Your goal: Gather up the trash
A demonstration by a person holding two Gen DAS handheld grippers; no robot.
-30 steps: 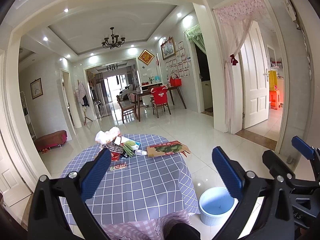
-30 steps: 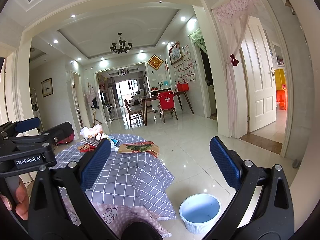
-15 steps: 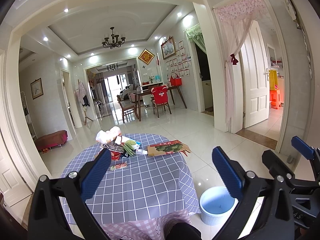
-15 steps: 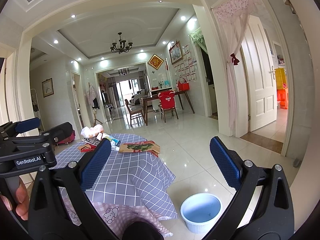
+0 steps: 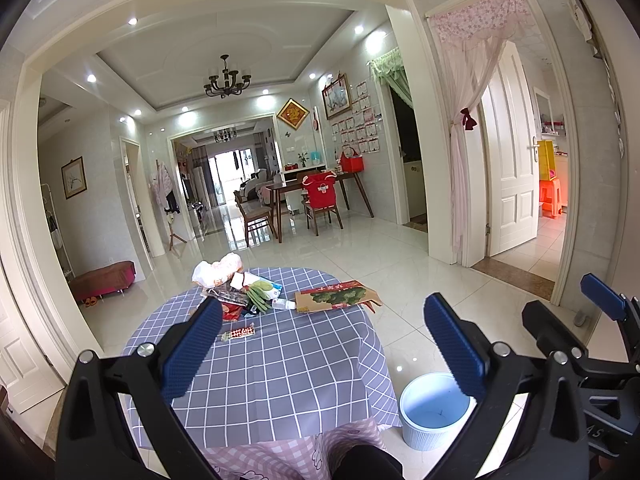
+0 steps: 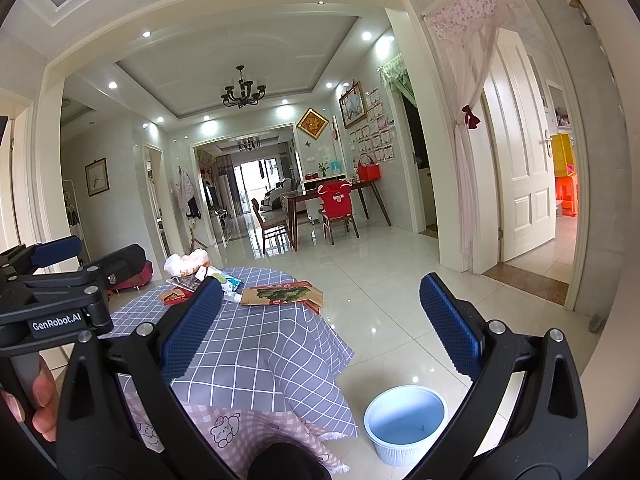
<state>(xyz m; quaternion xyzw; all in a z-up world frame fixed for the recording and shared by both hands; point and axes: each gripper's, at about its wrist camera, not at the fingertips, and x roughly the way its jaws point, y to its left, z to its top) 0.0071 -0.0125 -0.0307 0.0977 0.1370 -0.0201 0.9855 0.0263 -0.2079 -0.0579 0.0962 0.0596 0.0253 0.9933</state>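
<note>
Tiled floor (image 5: 404,276) holds an empty white bin (image 5: 434,410) beside the table (image 5: 280,364).

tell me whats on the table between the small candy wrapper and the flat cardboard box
Only bare checked cloth lies between the candy wrapper and cardboard box, clearest in the left wrist view.

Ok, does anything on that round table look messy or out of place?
Yes. Litter is heaped at the far side of the checked tablecloth: a crumpled white bag, green gloves, a flattened cardboard box jutting past the edge, and a stray wrapper. The bin on the floor looks empty.
</note>
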